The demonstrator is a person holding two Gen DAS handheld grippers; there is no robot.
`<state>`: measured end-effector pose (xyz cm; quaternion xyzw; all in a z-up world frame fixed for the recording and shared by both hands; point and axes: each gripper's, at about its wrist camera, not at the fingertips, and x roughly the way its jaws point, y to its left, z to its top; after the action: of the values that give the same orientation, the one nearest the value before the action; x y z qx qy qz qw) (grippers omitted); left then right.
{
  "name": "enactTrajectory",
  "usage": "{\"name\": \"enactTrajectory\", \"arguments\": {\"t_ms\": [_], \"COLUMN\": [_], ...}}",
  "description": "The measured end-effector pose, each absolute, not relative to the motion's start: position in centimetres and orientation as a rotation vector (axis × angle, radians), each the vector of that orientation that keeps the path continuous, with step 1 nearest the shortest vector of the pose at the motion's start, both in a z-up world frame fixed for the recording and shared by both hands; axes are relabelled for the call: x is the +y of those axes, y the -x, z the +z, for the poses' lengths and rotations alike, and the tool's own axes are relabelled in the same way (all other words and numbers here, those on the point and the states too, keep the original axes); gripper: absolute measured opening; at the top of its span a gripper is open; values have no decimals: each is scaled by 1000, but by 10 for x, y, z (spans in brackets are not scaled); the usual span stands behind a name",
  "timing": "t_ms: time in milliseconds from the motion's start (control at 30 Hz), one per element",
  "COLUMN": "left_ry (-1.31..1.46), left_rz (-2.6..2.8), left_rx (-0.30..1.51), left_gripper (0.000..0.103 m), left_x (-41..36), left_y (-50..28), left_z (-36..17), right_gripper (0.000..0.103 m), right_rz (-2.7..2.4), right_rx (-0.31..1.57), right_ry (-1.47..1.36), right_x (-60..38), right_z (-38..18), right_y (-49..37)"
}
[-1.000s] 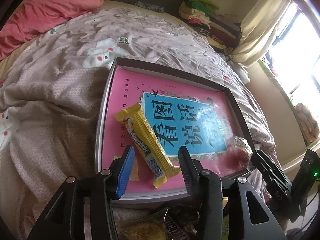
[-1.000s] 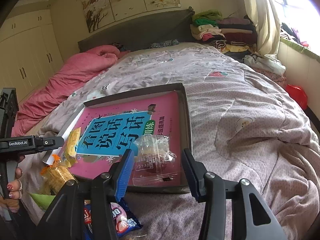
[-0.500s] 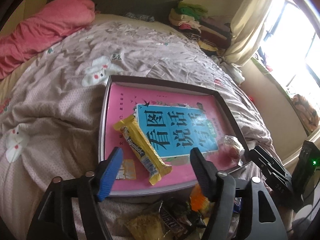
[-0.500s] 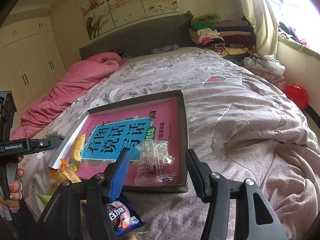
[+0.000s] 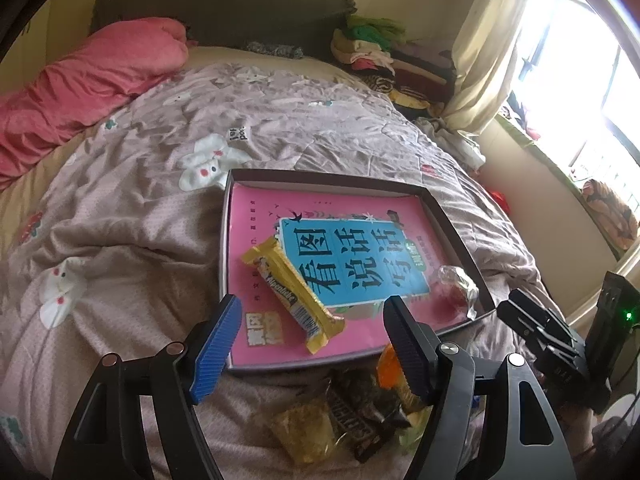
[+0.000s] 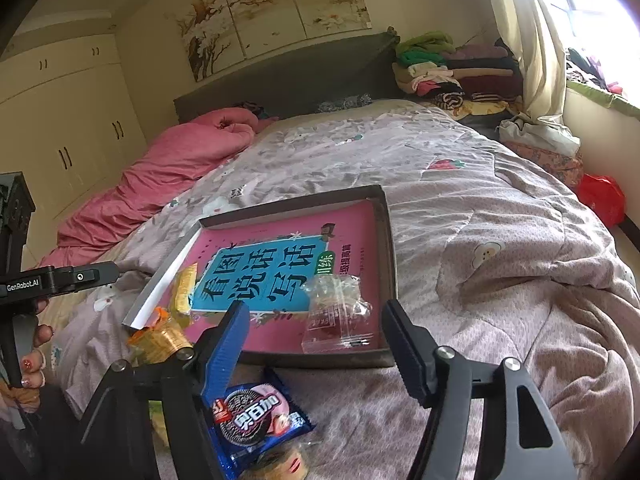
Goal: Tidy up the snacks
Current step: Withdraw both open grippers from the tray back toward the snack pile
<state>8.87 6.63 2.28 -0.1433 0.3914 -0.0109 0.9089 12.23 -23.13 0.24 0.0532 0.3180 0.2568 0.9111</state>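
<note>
Bedroom quilt (image 5: 120,216) carries dark shallow tray (image 5: 328,178); yellow wrapped snack bar (image 5: 294,294) lies inside, long axis diagonal. Left gripper (image 5: 312,344), right gripper (image 6: 316,344) opening, empty, pulled back since earlier.

Blue cookie packet (image 6: 256,424) half behind the right gripper's (image 6: 316,344) finger.

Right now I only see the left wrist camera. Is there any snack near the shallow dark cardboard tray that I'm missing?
Observer: Yes, a blue cookie packet lies on the quilt just in front of the tray, outside it.
Operator: Is the other gripper holding anything?
Observer: No. The right gripper is opening its jaws, with nothing pinched between them.
Operator: What's along the left wall?
Observer: White wardrobe doors with dark handles.
</note>
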Motion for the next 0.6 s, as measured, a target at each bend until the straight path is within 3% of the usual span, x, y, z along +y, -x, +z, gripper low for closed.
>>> {"name": "enactTrajectory", "arguments": {"t_ms": [600], "left_ry": [258], "left_rz": [-13], "left_rx": [897], "left_gripper": [75], "left_x": [65], "left_y": [-63], "left_z": [-2], "right_gripper": [70], "right_rz": [601], "right_rx": [687], "right_ry": [-118], "right_x": [-221], "right_z": [8], "right_y": [-88]}}
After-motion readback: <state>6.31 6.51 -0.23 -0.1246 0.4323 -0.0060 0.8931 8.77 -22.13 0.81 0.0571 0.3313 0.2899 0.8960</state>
